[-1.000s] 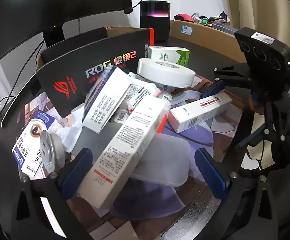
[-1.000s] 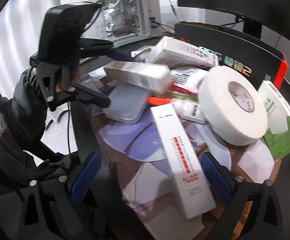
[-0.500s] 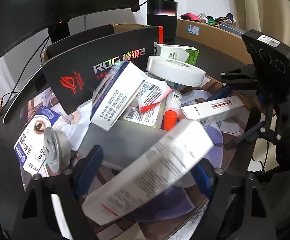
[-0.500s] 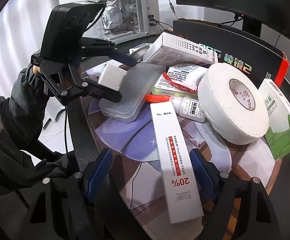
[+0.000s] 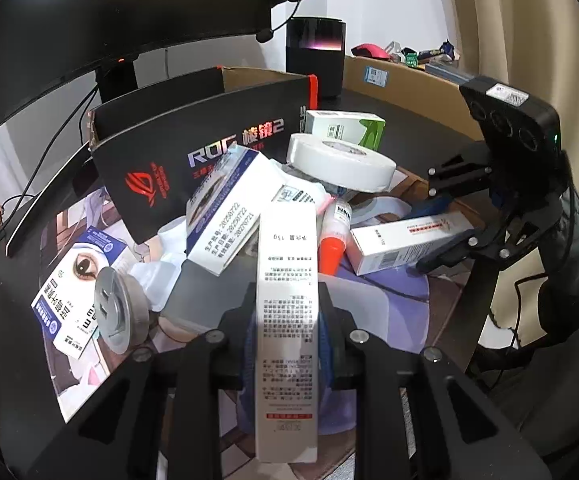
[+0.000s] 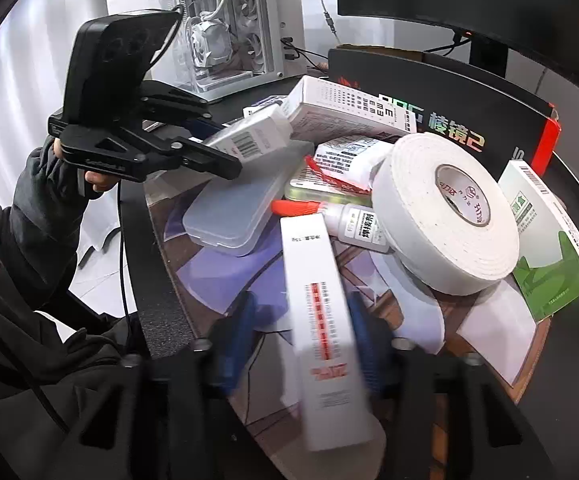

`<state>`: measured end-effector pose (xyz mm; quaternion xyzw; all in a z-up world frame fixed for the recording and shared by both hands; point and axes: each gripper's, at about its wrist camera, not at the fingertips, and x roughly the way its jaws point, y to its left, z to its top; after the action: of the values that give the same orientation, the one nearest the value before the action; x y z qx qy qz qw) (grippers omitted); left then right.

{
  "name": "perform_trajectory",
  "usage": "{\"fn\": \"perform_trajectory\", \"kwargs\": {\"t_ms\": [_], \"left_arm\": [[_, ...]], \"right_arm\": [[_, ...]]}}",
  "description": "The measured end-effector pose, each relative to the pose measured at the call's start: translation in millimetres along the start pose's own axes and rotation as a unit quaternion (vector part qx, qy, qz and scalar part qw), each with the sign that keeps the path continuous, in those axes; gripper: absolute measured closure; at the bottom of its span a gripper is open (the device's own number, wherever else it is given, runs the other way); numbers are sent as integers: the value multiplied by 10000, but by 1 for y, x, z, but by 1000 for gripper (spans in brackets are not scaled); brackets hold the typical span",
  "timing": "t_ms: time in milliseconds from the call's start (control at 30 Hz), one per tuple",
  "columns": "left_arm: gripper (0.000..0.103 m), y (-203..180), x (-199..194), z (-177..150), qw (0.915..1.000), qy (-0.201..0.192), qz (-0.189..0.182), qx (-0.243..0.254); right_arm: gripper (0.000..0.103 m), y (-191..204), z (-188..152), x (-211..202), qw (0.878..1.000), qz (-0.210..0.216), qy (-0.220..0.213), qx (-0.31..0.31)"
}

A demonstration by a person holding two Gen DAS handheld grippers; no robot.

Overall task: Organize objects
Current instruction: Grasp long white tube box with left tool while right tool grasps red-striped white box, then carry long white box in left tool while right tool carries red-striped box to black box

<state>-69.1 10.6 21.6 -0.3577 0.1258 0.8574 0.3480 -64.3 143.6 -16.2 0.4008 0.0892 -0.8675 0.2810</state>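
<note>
Left claw (image 5: 287, 332): pressed in on a long white carton (image 5: 287, 300) with fine black print. The carton runs lengthwise between the blue pads, its far end toward 12 o'clock, and it sits above the frosted plastic case (image 5: 365, 304).

Right claw (image 6: 297, 332): pinching a second long white carton with a red stripe (image 6: 321, 320), also lengthwise, far end toward 12 o'clock. Near end blurred; cannot tell whether it rests on the mat.

Left wrist view, pile on the worktop (image 5: 421, 120):
- Blue-and-white box (image 5: 225, 216) at 11 o'clock of the held carton, leaning on the black ROG box (image 5: 209, 140).
- White tape roll (image 5: 341, 162) at 1 o'clock, lying on the clutter.
- Green-and-white box (image 5: 345, 130) just behind the roll.
- Orange-capped bottle (image 5: 335, 232) just beside the held carton, at 2 o'clock.
- Eye-printed box (image 5: 77, 280) flat at 9 o'clock, with a grey metal disc (image 5: 115, 312) touching its near edge.

Right wrist view: tape roll tilted at 2 o'clock of the striped carton, leaning over the bottle (image 6: 349, 220). Frosted case (image 6: 245, 208) at 11 o'clock. The left claw's carton (image 6: 249, 138) shows at 11 o'clock, above that case.
</note>
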Motion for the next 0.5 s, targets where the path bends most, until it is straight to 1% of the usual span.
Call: {"fn": "perform_trajectory", "kwargs": {"t_ms": [67, 167, 367, 400, 500], "left_arm": [[80, 0, -1, 0, 10000, -8, 2, -10], [80, 0, -1, 1, 10000, -26, -7, -36], [80, 1, -6, 2, 9999, -115, -79, -65], [80, 1, -8, 2, 9998, -153, -46, -77], [80, 2, -16, 3, 9995, -280, -106, -123]], "right_arm": [[72, -1, 0, 1, 10000, -13, 25, -2], [76, -1, -1, 1, 10000, -37, 24, 4], [77, 0, 1, -6, 9999, -115, -85, -45], [77, -1, 1, -7, 9999, -143, -75, -48], [77, 0, 0, -17, 9998, -137, -132, -104]]}}
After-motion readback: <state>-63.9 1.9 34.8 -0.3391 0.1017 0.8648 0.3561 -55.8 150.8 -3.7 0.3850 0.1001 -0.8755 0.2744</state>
